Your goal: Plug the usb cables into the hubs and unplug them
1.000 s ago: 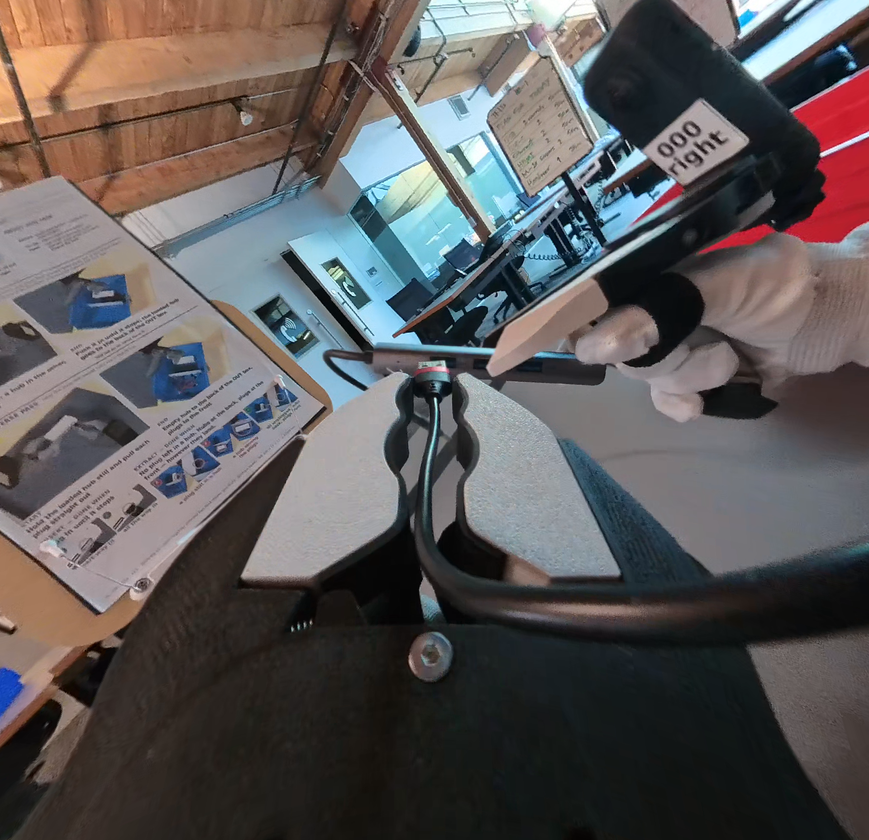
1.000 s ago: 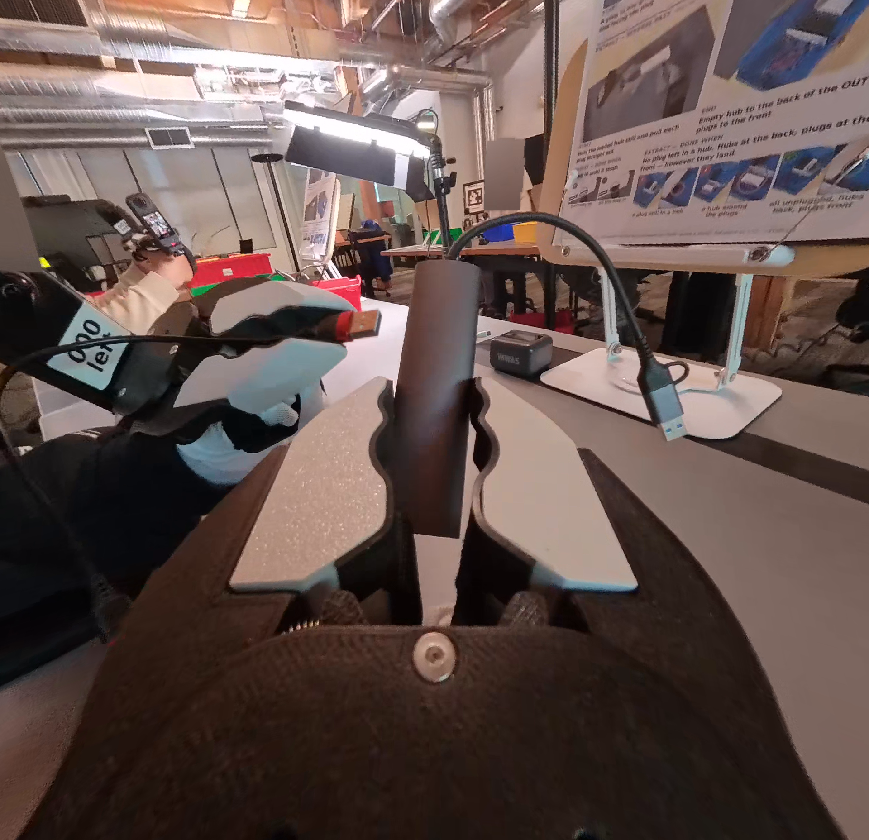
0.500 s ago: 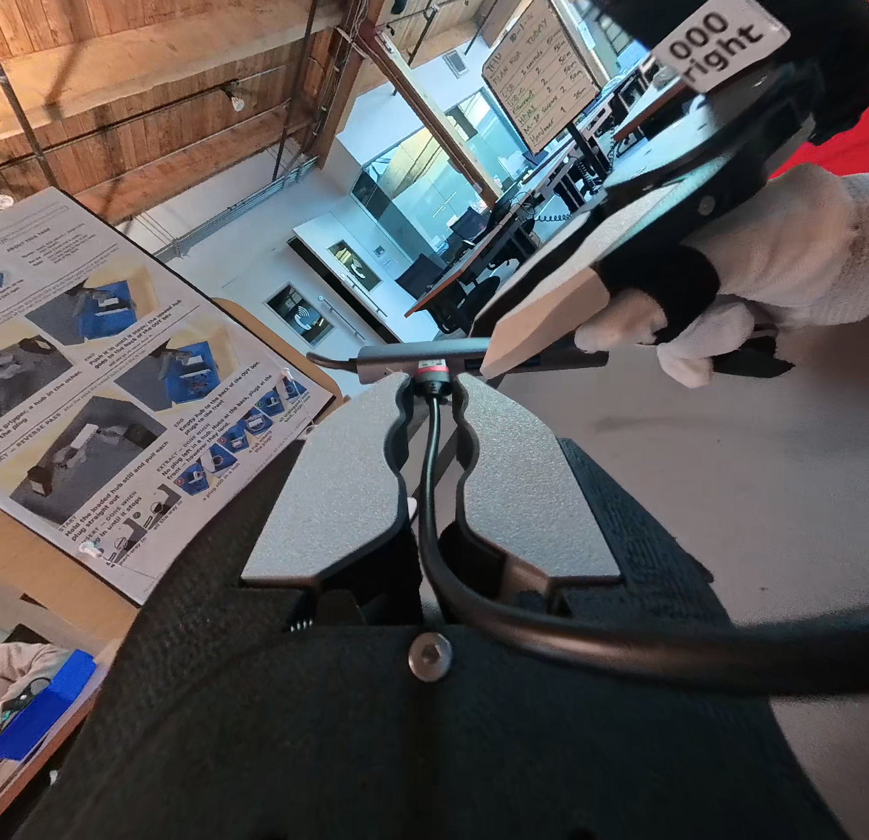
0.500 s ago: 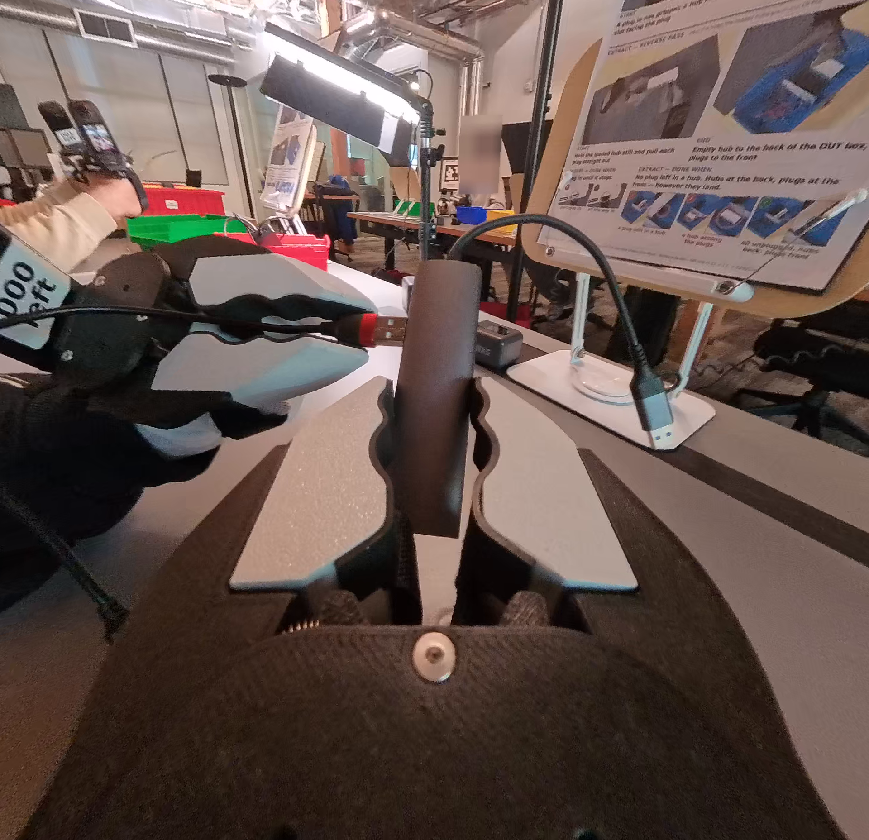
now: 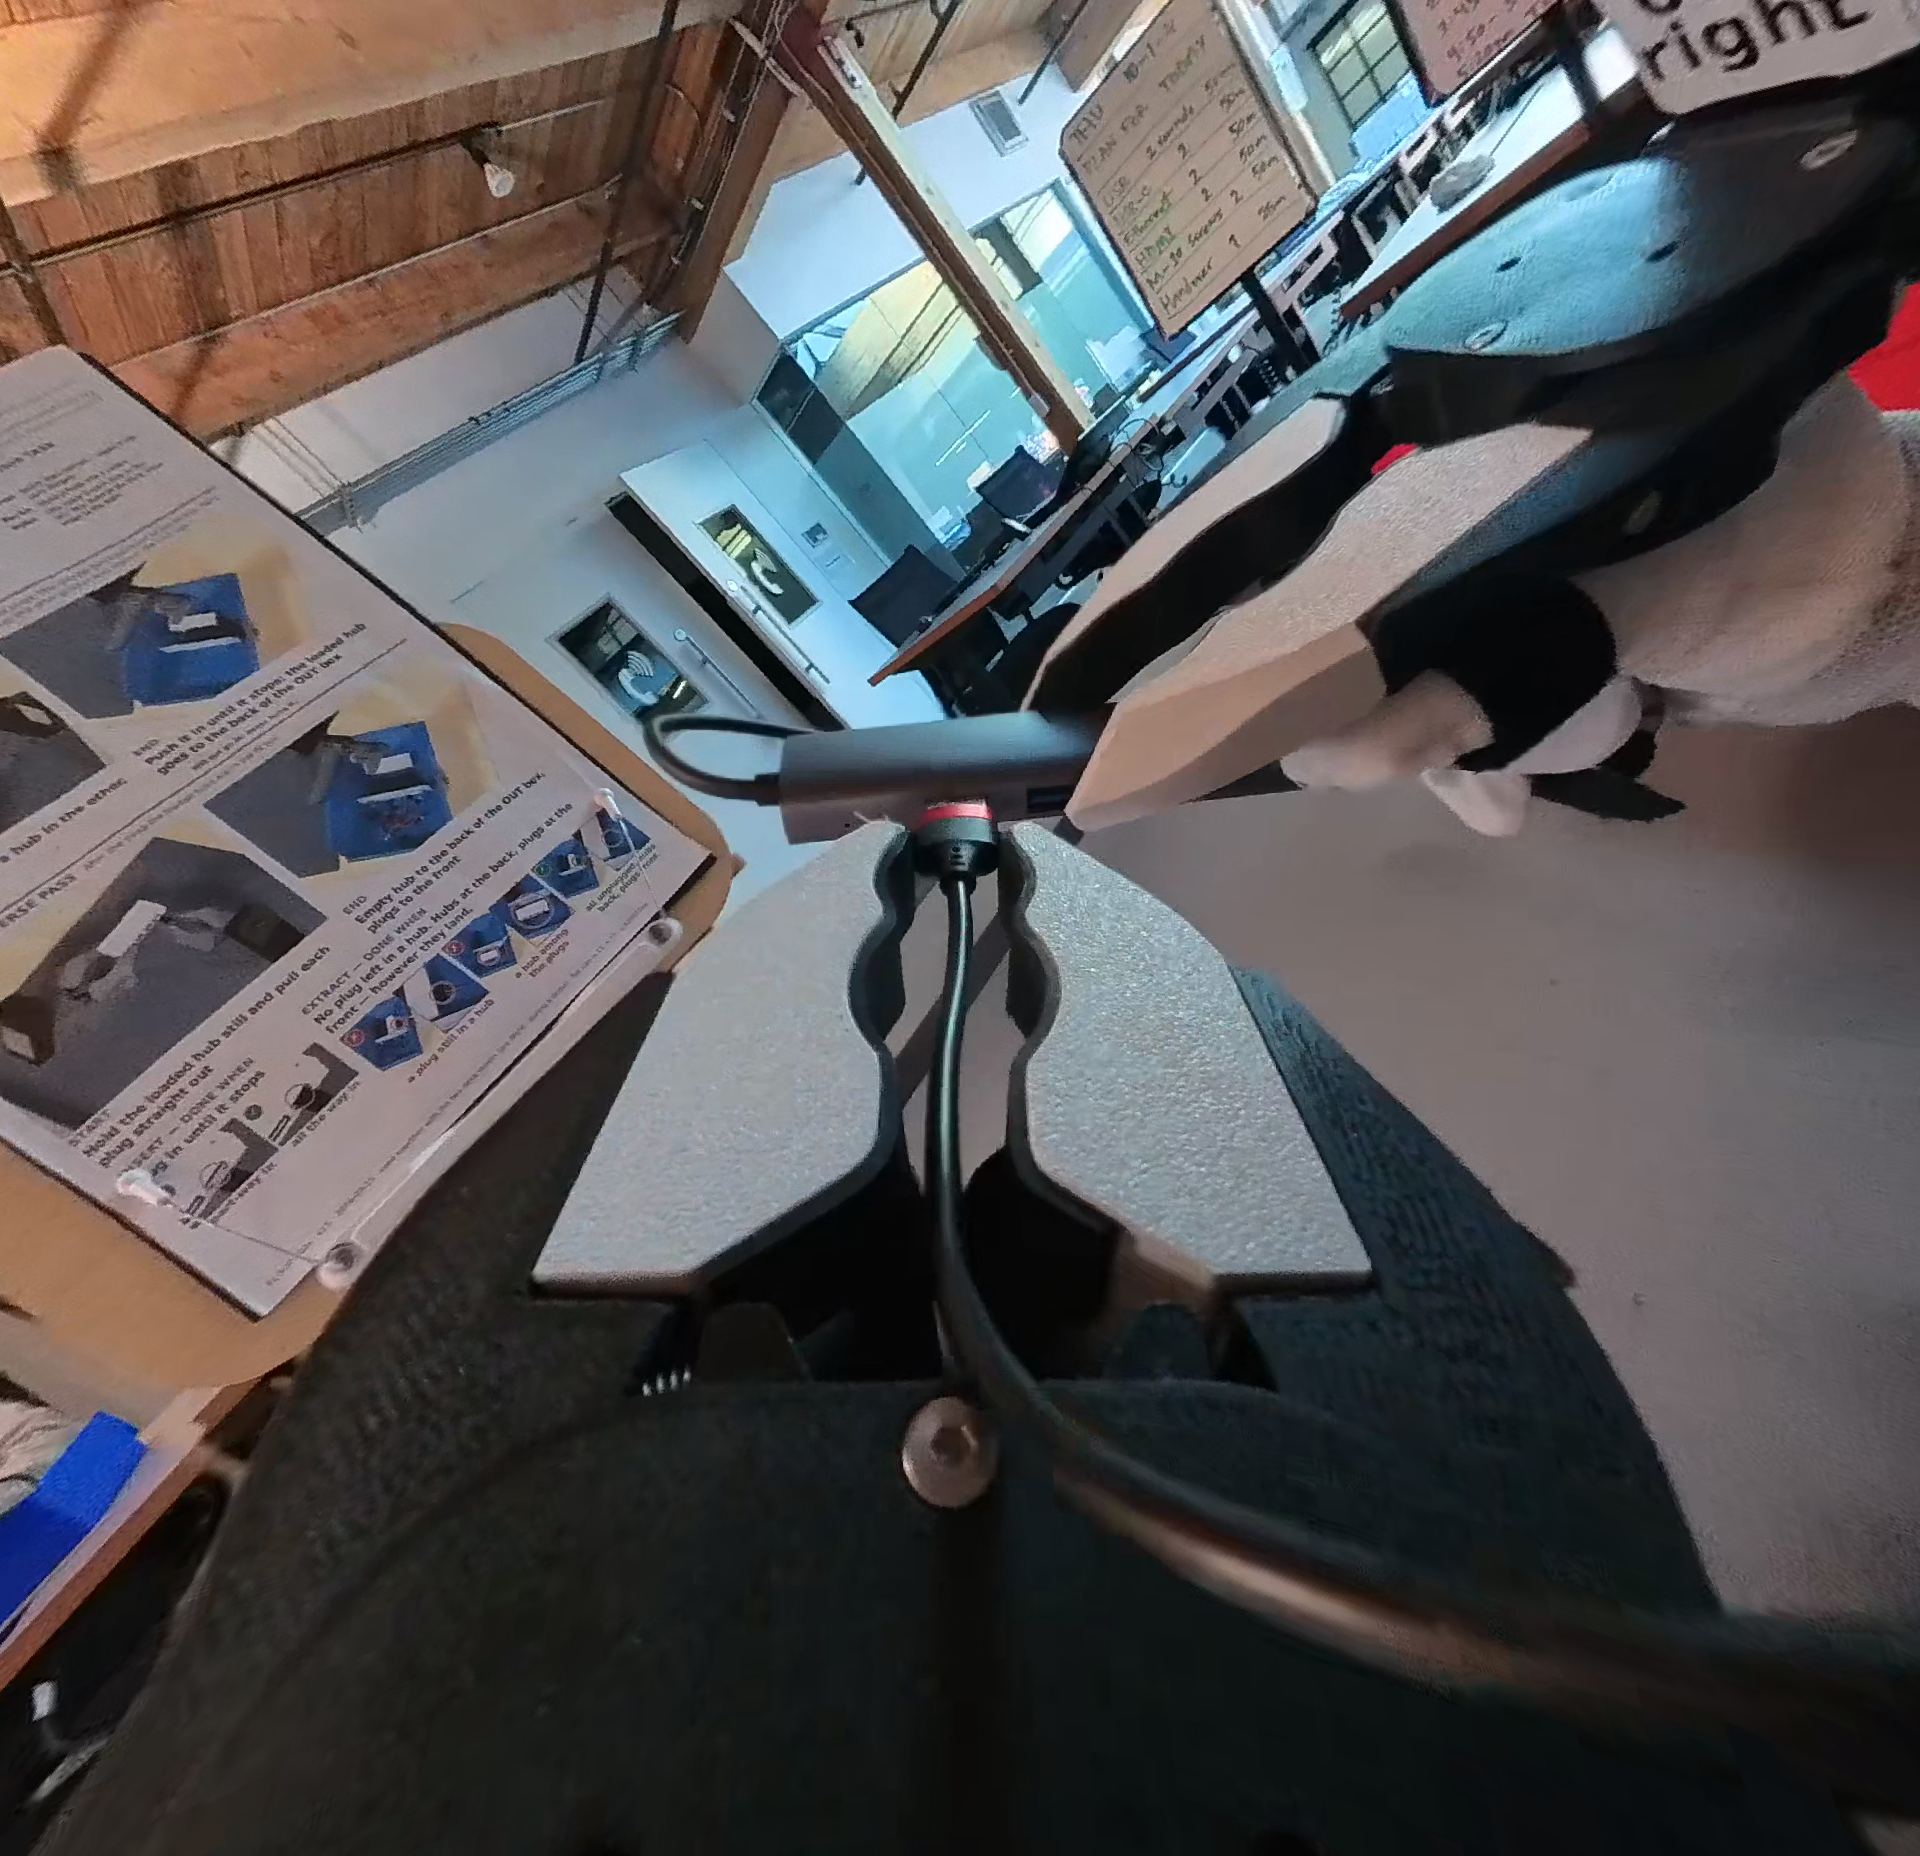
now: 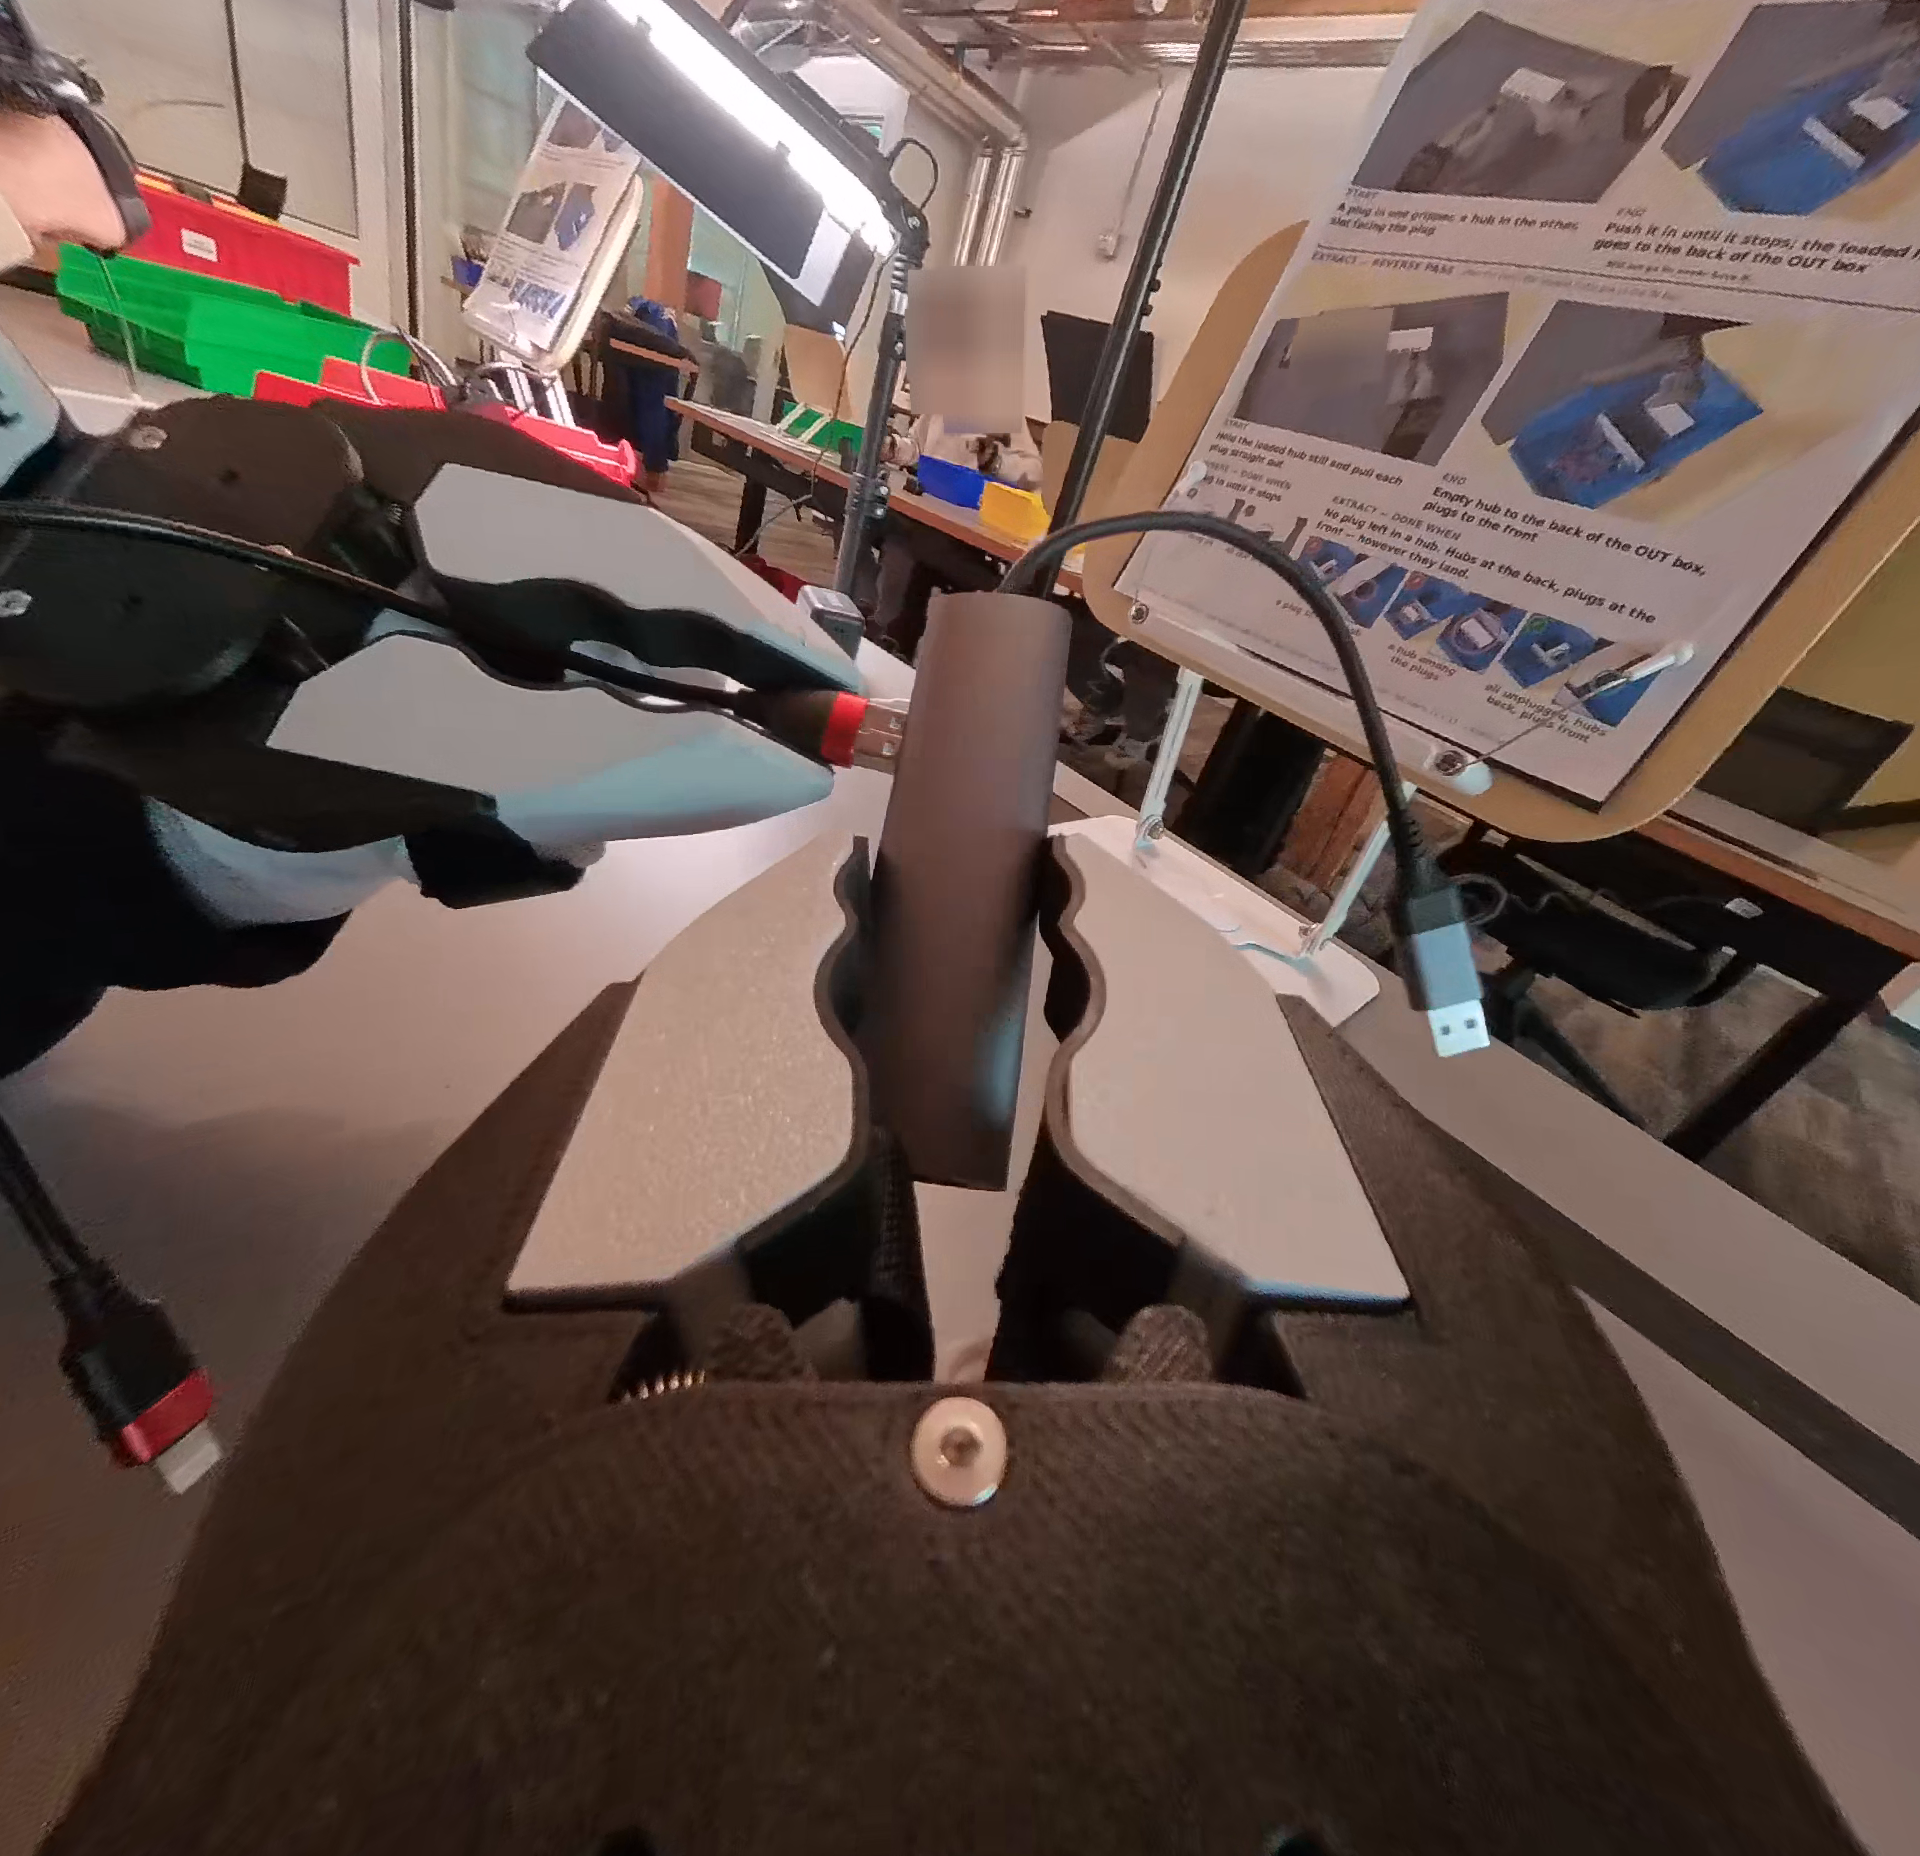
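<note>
My left gripper (image 5: pixel 951 861) is shut on a black USB cable (image 5: pixel 951 1037) just behind its red-collared plug (image 5: pixel 953 830). My right gripper (image 6: pixel 951 861) is shut on a dark grey hub (image 6: pixel 971 850) and holds it upright above the table. The plug (image 6: pixel 868 731) meets the hub's left side, with a short length of its metal shell still showing. In the left wrist view the hub (image 5: pixel 914 762) lies crosswise at my fingertips, held by the right gripper (image 5: pixel 1081 767). The hub's own lead ends in a loose plug (image 6: pixel 1446 965). The cable's other red end (image 6: pixel 156 1396) hangs at lower left.
An instruction board (image 6: pixel 1538 372) on a white stand (image 6: pixel 1195 881) is behind the hub, and it also shows in the left wrist view (image 5: pixel 260 819). The grey table (image 6: pixel 364 1017) lies below. Green and red bins (image 6: pixel 208 320) and a bar lamp (image 6: pixel 727 133) are farther back. Less than 4 cm separates the two grippers' tips.
The two grippers have come together. The red-collared plug, apart from the hub a second ago, has moved right and now sits in the hub's side. Both grips are unchanged.
</note>
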Demonstrator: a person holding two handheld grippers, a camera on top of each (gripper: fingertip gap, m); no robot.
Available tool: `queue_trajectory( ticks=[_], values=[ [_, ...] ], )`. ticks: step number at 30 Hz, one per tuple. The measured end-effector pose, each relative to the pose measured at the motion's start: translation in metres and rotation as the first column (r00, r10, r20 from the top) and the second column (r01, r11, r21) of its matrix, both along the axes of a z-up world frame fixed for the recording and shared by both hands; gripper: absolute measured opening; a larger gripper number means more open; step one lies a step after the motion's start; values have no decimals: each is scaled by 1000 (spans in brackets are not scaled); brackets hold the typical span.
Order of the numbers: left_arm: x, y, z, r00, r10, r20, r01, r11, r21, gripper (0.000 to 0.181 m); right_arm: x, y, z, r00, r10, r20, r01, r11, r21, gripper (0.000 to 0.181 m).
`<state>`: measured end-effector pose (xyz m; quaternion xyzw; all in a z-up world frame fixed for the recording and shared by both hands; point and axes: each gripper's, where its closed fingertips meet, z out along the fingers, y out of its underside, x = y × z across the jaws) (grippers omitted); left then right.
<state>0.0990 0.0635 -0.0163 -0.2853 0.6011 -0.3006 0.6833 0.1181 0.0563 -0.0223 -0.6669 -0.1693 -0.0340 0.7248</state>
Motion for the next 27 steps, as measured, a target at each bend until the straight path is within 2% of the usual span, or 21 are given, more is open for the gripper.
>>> queue_trajectory(
  ticks=[7, 9, 12, 16, 22, 24, 27],
  values=[
    [2, 2, 0, 996, 80, 29, -81, 997, 19, 15, 1, 1, 1, 999, -30, -19, 30, 1000, 9, 31],
    [1, 0, 3, 998, 45, 51, -44, 999, -21, 15, -1, 1, 1, 998, 13, -69, -12, 1000, 10, 31],
    [-4, -9, 12, 991, -66, 116, 76, 994, -81, 15, -10, 1, -3, 978, 116, -171, -121, 992, -20, 32],
    [-4, -10, 12, 997, -22, 78, 19, 999, 35, 15, -12, 2, -4, 949, 172, -263, -180, 984, -5, 31],
    [-7, -8, 7, 998, -65, 27, 63, 996, 63, 15, -15, 3, -10, 958, 184, -218, -198, 979, -42, 32],
    [-5, -7, 3, 1000, -27, -4, 27, 995, 98, 15, -13, 6, -15, 981, 127, -146, -139, 988, -73, 32],
    [-2, -6, 0, 1000, 27, -7, -26, 993, 113, 15, -10, 8, -18, 988, 82, -131, -94, 992, -87, 32]
  ],
)
